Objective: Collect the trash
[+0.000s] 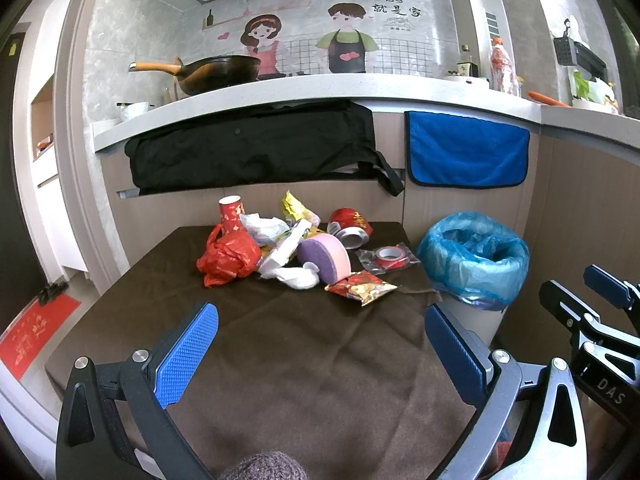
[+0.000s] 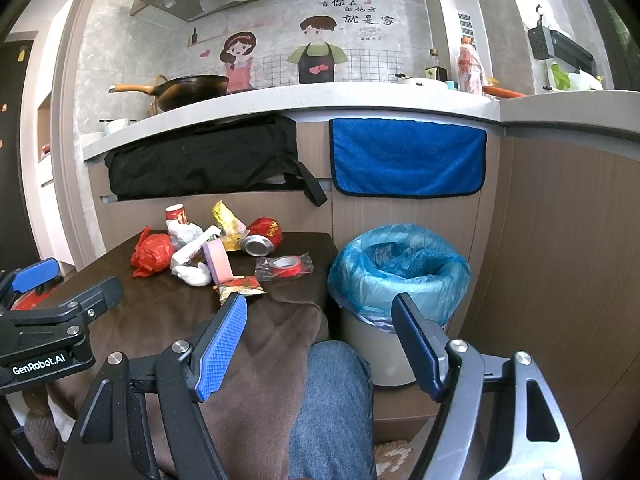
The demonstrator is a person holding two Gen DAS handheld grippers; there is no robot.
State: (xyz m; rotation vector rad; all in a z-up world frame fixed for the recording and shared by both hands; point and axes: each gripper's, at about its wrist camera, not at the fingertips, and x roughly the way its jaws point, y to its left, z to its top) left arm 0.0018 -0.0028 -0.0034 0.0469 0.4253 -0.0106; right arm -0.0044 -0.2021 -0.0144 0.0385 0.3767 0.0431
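Observation:
A heap of trash lies at the far end of a brown-clothed table (image 1: 280, 340): a red plastic bag (image 1: 228, 258), a red paper cup (image 1: 231, 214), a red can (image 1: 350, 227), a pink and purple sponge (image 1: 326, 256), wrapped red tape (image 1: 387, 258), a red-gold snack wrapper (image 1: 360, 287) and white crumpled paper (image 1: 292, 274). A bin lined with a blue bag (image 1: 474, 260) stands right of the table. My left gripper (image 1: 320, 328) hangs open over the near cloth, empty. My right gripper (image 2: 320, 312) is open and empty, between the table corner and the bin (image 2: 400, 276). The snack wrapper (image 2: 240, 285) lies just beyond its left finger.
A kitchen counter (image 1: 320, 88) runs behind, with a wok (image 1: 216, 72), bottles and a black bag (image 1: 252, 146) and blue towel (image 1: 466, 152) hanging below. A person's denim-clad knee (image 2: 332, 400) is under the right gripper. Wooden cabinet panels stand behind and to the right of the bin.

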